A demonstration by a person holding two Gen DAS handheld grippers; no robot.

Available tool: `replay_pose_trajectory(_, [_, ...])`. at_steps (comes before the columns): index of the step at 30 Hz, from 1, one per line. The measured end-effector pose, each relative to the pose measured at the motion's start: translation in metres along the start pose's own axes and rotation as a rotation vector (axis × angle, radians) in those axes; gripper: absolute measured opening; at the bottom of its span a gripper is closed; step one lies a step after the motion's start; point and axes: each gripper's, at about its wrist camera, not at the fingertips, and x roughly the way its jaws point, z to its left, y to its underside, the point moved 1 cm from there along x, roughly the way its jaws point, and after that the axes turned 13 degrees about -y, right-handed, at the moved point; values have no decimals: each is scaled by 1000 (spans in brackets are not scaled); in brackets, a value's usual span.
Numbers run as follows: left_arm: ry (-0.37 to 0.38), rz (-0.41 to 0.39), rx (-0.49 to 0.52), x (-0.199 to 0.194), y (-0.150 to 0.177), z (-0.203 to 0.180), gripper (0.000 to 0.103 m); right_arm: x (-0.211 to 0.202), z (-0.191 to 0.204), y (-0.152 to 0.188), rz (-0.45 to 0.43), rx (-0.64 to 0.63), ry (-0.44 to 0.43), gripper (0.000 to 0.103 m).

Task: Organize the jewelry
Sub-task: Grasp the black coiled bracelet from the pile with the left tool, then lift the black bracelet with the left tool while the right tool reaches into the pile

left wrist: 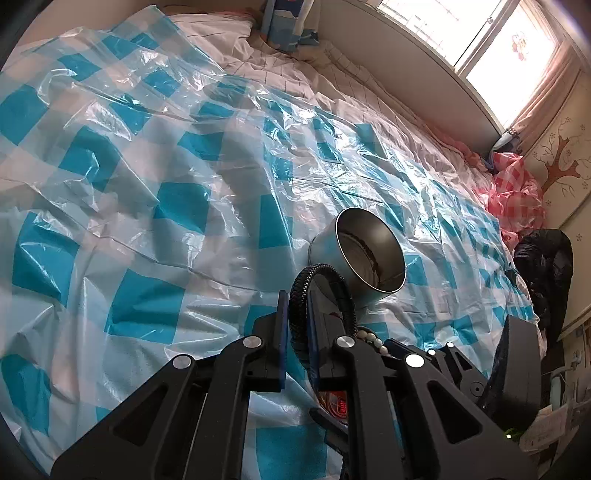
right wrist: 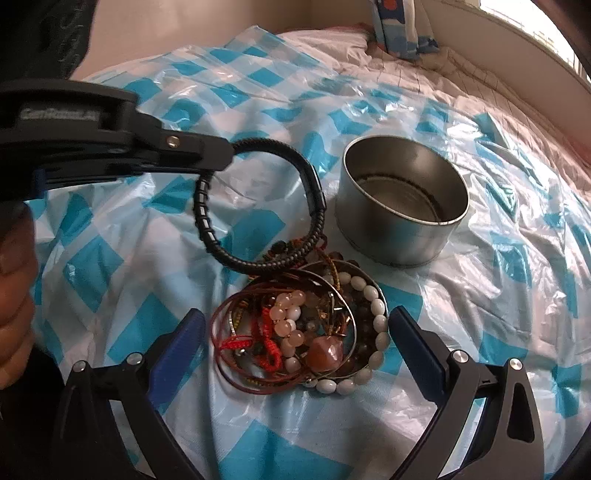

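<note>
My left gripper [left wrist: 297,314] is shut on a black braided bracelet [left wrist: 301,295], held just above the pile; it also shows in the right wrist view [right wrist: 314,184] hanging from the left gripper [right wrist: 218,155]. A pile of bracelets and beads [right wrist: 299,332] lies in a shallow round lid on the plastic sheet. An empty round metal tin [right wrist: 402,199] stands just beyond the pile, also in the left wrist view [left wrist: 365,254]. My right gripper [right wrist: 295,332] is open, its blue pads either side of the pile.
A blue and white checked plastic sheet [left wrist: 147,184] covers the bed. A pillow [left wrist: 288,22] stands at the far end. Pink checked plastic [left wrist: 513,192] and a black bag [left wrist: 543,266] lie at the right edge under the window.
</note>
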Motion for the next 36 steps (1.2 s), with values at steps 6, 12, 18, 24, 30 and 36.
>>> replay_pose_trajectory(6, [4, -2, 9, 0, 1, -3, 9, -12, -12, 0, -46, 55, -15, 67])
replay_pose_trajectory(12, [5, 1, 9, 0, 2, -4, 9, -13, -11, 0, -54, 62, -36, 88])
replay_pose_trajectory(18, [-8, 22, 14, 6, 3, -5, 9, -7, -2, 0, -41, 10, -17, 86])
replay_pose_trajectory(24, [-15, 36, 23, 11, 4, -8, 8, -15, -7, -1, -68, 20, -14, 67])
replay_pose_trajectory(30, [-22, 44, 25, 14, 5, -9, 8, -9, -4, 0, -48, 12, 6, 76])
replay_pose_trajectory(36, [-37, 76, 20, 24, 8, -8, 8, -4, -3, 2, -24, -2, 25, 75])
